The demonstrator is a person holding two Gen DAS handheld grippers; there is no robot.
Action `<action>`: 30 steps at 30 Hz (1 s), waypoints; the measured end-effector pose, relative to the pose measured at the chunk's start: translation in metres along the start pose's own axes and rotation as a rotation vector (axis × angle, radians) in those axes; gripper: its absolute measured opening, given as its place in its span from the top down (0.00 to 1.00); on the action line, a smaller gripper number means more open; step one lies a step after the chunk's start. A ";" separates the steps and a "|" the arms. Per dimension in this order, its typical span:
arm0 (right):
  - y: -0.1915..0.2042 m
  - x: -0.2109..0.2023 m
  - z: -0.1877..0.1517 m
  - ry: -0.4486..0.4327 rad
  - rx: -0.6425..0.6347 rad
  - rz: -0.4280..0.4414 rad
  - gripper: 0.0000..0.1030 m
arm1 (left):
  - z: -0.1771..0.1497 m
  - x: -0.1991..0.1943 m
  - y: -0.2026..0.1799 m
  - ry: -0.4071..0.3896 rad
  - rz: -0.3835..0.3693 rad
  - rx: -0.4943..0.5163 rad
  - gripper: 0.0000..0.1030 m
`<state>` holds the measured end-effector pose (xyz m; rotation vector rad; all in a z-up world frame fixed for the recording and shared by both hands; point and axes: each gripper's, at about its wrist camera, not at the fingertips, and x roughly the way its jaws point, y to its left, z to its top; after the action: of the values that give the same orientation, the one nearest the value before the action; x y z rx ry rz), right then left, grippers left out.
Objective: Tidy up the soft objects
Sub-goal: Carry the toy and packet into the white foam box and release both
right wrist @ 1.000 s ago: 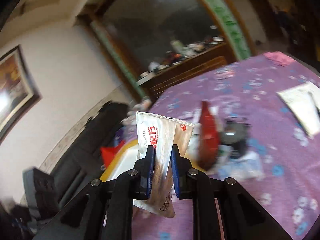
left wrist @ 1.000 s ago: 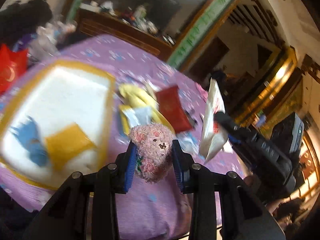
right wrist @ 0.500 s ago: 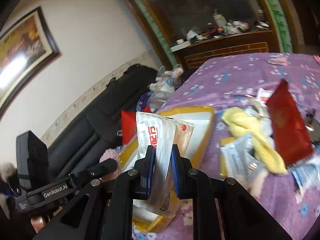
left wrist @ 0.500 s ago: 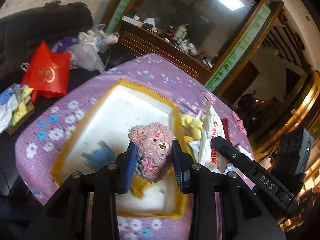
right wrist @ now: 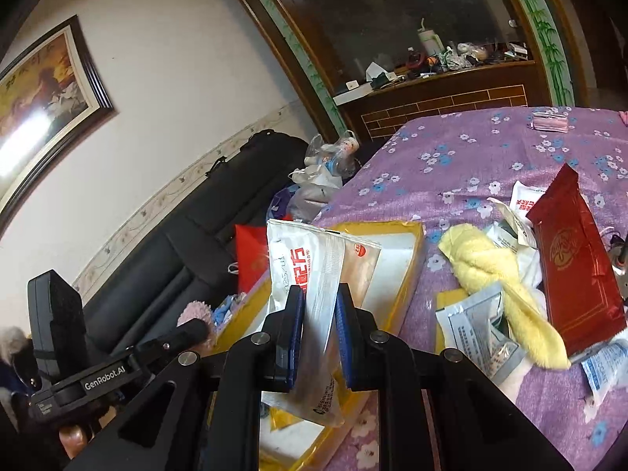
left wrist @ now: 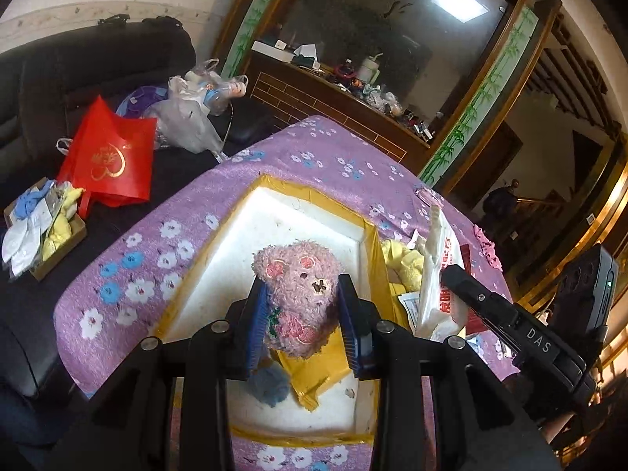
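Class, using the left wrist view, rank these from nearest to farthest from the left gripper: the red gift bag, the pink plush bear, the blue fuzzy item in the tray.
1. Pink plush bear: clamped in the left gripper.
2. Blue fuzzy item: just below, on the white foam tray floor.
3. Red gift bag: far left, off the table, on the dark sofa.

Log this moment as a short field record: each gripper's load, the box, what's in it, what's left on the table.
left gripper: shut on pink bear, over the box
right gripper: shut on white packet, at the box's edge
box: white foam, yellow-taped rim, on the purple cloth
in box: yellow pouch, blue fluff
still on table: yellow towel, red packet, small sachets
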<state>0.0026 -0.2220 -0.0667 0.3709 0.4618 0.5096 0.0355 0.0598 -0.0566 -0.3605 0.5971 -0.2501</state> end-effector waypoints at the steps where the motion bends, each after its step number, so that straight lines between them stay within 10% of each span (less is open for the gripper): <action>1: 0.002 0.004 0.002 0.005 -0.015 -0.001 0.85 | 0.002 0.001 0.001 0.003 -0.001 0.008 0.70; 17: 0.023 0.100 0.002 0.125 -0.091 -0.046 0.80 | -0.001 0.075 0.016 0.185 0.116 0.049 0.60; 20: 0.018 0.103 0.001 0.120 -0.065 -0.020 0.50 | -0.003 0.070 0.022 0.205 0.057 -0.011 0.56; 30: 0.007 0.023 -0.002 -0.025 -0.048 0.148 0.31 | -0.020 0.031 0.009 0.094 -0.050 -0.125 0.31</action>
<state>0.0164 -0.2035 -0.0727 0.3666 0.3995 0.6581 0.0500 0.0527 -0.0915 -0.4870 0.6991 -0.2798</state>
